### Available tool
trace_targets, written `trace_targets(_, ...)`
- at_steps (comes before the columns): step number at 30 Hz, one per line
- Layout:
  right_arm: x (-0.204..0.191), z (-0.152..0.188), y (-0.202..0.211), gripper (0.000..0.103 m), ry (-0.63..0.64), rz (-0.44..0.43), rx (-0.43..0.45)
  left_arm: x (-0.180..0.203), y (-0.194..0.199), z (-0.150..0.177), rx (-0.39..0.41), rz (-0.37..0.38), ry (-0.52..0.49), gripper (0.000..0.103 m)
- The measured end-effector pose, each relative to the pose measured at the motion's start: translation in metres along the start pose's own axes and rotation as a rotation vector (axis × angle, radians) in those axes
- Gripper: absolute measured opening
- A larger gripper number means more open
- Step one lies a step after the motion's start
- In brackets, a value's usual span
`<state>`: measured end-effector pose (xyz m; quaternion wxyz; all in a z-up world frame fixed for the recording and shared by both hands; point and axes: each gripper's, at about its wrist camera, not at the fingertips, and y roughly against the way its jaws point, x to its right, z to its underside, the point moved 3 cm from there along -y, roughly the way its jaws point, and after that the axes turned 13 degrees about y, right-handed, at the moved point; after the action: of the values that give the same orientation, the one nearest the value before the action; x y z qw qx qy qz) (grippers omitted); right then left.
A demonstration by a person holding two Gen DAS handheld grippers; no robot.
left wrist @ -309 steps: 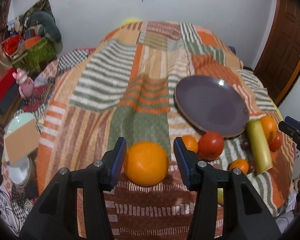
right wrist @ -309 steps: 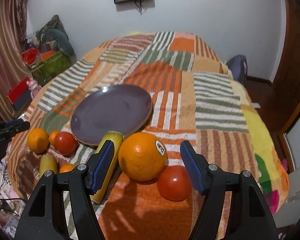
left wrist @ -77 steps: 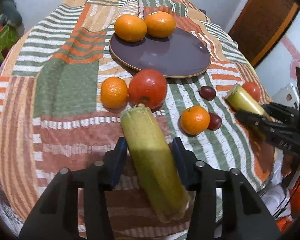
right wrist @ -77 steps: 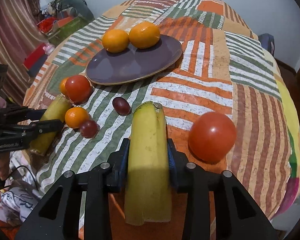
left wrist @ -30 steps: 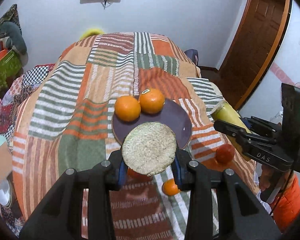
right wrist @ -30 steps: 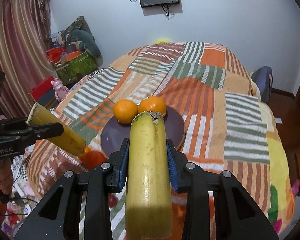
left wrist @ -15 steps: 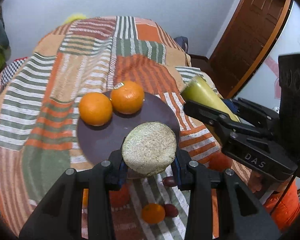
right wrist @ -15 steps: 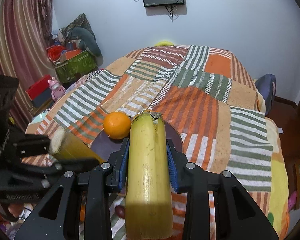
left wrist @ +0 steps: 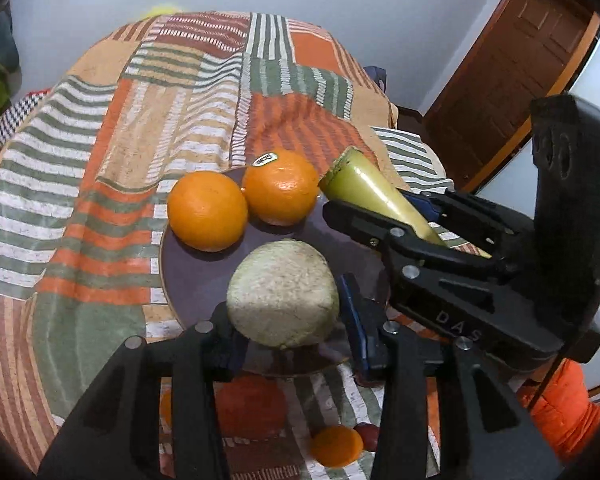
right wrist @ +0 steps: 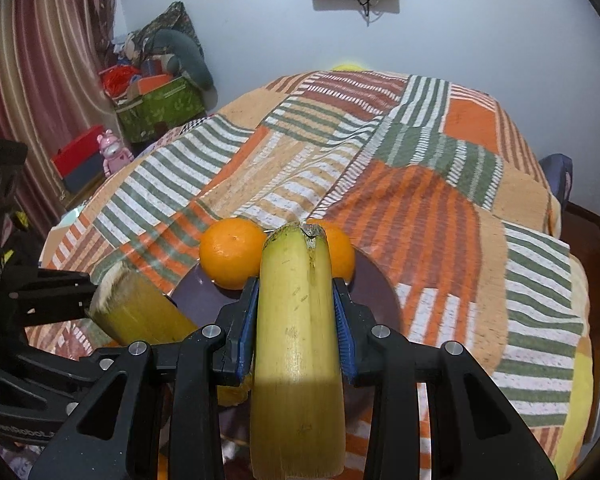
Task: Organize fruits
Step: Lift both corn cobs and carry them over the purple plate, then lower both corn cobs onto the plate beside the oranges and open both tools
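Left wrist view: my left gripper, jaws just opening, is loosely bracketing a cut banana piece over the purple plate, which is carrying two oranges. My right gripper is clamping a second banana piece above that plate's near edge.

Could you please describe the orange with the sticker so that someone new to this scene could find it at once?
On the striped patchwork bedspread lies a dark purple plate with two oranges side by side at its far edge. The orange with the sticker is the one nearer the wooden door; a small white label on top sets it apart from its plain neighbour.
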<state>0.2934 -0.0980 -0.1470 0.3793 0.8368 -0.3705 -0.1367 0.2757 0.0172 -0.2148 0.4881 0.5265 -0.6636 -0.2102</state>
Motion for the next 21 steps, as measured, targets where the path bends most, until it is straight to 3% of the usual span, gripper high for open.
trace_targets(6, -0.005, -0.003, -0.016, 0.031, 0.019, -0.017, -0.012, -0.021, -0.003, -0.012, 0.017, -0.03, 0.04, 0.052)
trace_targets(10, -0.007, -0.002, -0.025, 0.031, 0.035, -0.031, -0.03, -0.031, -0.009, -0.018, 0.004, -0.01, 0.074, 0.052)
trace_targets(21, -0.016, 0.004, -0.038, 0.031, 0.079, -0.044, -0.072, -0.047, -0.026, -0.023, -0.032, -0.057, 0.109, 0.068)
